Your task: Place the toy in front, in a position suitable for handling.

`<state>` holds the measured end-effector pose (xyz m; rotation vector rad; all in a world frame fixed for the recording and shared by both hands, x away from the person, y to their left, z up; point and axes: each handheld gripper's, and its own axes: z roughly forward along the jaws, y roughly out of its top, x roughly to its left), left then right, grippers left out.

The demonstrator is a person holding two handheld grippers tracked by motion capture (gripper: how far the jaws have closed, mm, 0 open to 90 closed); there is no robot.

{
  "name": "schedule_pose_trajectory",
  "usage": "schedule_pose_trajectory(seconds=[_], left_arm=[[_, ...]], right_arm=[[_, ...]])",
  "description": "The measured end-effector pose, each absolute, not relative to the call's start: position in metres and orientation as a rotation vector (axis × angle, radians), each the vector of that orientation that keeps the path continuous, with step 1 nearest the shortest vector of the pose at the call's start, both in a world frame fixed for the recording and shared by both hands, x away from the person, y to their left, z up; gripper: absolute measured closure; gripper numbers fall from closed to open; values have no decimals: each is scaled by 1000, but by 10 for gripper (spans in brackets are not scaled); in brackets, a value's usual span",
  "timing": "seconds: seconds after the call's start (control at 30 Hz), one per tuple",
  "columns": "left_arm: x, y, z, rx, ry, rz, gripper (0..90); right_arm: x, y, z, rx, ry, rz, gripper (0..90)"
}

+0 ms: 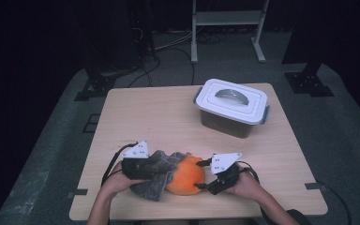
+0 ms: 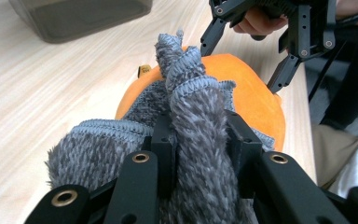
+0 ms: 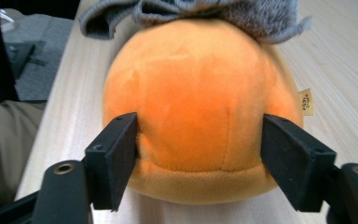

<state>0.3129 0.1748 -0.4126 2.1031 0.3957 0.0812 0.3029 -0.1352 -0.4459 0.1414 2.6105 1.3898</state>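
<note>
Grippers meet low in the middle of the high view, both working on one soft bundle near the table's (image 1: 168,117) front edge. Left gripper (image 1: 155,169) has its jaws clamped narrow on a bunched fold of grey fuzzy cloth (image 1: 157,176) — in the left gripper view that cloth (image 2: 200,140) fills the gap between the two black pads and drapes forward over the orange plush ball (image 2: 251,93). Over on the lower right of centre, the right gripper (image 1: 200,174) stands wide around the orange plush ball (image 1: 185,176); in the right gripper view the pads sit at either flank of the ball (image 3: 200,107), the left one touching the plush, the right one at its edge — whether it presses I cannot tell. Cloth (image 3: 191,11) lies across the far top of the ball there. Upper right on the table, well apart from the hands, sits a lidded white box (image 1: 232,107), its handle flat on the lid.
</note>
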Motion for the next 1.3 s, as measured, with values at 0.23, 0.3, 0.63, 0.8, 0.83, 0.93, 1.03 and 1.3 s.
schedule_pose_trajectory(seconds=[0.23, 0.3, 0.63, 0.8, 0.83, 0.93, 1.03, 1.3], left_arm=[[304, 146, -420, 2105, 265, -33, 683], [304, 147, -419, 2100, 266, -24, 683], [313, 179, -419, 2086, 383, 29, 680], [301, 154, -410, 2049, 235, -18, 673], [301, 154, -410, 2049, 235, -18, 673], [292, 130, -411, 2135, 142, 3, 668], [295, 133, -414, 2128, 150, 1, 672], [309, 171, -418, 2132, 317, 85, 667]], right_arm=[[302, -132, -436, 206, 2592, 1443, 264], [303, -134, -440, 200, 2596, 1420, 310], [309, -142, -443, 231, 2610, 1458, 374], [307, -142, -443, 237, 2617, 1442, 372], [307, -142, -443, 237, 2617, 1442, 372], [306, -140, -443, 235, 2613, 1440, 373], [306, -141, -444, 247, 2618, 1443, 378], [306, -139, -444, 257, 2613, 1448, 385]])
